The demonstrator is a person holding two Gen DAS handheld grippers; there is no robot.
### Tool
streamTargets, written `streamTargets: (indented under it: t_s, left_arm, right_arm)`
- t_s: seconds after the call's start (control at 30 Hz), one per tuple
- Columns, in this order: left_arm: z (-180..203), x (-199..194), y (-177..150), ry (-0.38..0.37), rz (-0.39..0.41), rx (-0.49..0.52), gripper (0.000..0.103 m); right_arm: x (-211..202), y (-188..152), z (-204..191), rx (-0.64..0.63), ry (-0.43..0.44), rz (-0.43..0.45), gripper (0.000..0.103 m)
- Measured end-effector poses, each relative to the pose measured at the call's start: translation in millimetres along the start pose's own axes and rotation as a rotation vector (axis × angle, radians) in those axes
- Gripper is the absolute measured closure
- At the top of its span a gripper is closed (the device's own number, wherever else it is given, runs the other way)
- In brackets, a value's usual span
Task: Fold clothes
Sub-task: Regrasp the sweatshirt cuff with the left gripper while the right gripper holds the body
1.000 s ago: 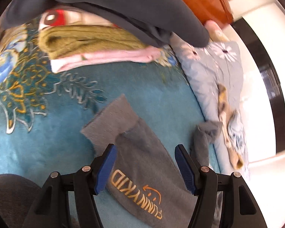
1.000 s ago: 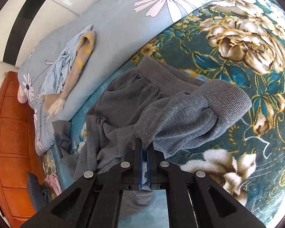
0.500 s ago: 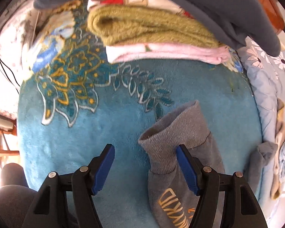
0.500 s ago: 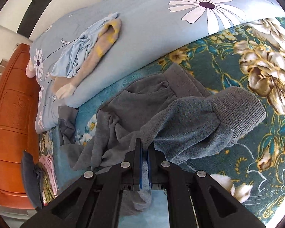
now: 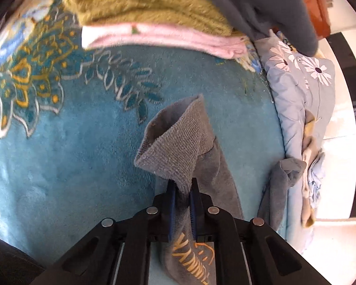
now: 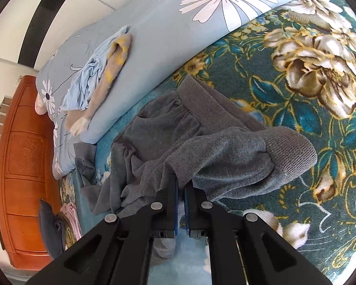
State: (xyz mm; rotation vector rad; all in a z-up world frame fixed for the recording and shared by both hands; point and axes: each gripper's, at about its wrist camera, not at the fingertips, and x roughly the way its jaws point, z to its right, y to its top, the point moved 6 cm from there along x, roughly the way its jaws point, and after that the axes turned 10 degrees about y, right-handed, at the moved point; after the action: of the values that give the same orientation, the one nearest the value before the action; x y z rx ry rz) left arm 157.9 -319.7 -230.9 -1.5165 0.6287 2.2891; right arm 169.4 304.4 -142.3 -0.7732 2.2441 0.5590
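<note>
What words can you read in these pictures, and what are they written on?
"FUNNY..." in orange-yellow letters, upside down, with a small smiley drawn beside it, on the grey knit trouser leg pinched in the left gripper. The black gripper arm covers the rest of the word.

The small green mark on the folded pink cloth is too blurred to read.

The right wrist view shows no writing.

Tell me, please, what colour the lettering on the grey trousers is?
Orange-yellow lettering, clearest in the left wrist view.

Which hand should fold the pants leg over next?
Probably the left. The left gripper is shut on the ribbed cuff of the grey sweatpants, lifted off the teal blanket. The right gripper pinches bunched fabric mid-leg.
</note>
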Motion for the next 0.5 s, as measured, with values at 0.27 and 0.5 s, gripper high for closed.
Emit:
streamTargets:
  t_s: [0.27,0.5]
  left_arm:
    - [-1.3,-33.4,11.5,0.181,0.189,0.097,0.093]
    - [2.2,-25.8,3.5,0.27,0.181,0.157,0.093]
  right_arm:
    - [-52.6,-6.7,-25.4,-0.182,-0.009,0.051,0.099]
    - [-23.1,-45.0,22.2,-0.128,-0.132,-0.113,0.099]
